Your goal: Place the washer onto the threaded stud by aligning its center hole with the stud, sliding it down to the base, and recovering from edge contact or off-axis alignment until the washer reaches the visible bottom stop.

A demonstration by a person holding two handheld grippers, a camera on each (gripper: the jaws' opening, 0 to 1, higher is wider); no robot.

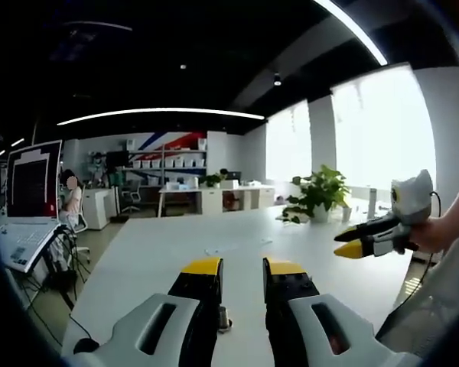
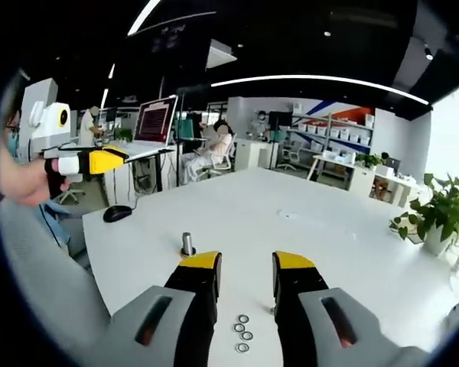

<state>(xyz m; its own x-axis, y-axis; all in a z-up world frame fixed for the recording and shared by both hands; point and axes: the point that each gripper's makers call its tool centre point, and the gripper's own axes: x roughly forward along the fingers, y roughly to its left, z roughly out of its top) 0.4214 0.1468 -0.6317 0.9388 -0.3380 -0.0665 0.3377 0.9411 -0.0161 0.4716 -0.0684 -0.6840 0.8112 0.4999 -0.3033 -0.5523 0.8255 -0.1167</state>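
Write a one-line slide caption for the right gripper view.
Open right gripper hovers above four loose washers, with the bare threaded stud standing on the white table beyond.

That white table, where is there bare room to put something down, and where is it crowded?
The white table is mostly bare: a wide patch runs from the stud toward the potted plant, and another lies between the stud and the mouse. It is crowded close to the right hand-held gripper, where the washers lie between its jaws, and beside the stud itself.
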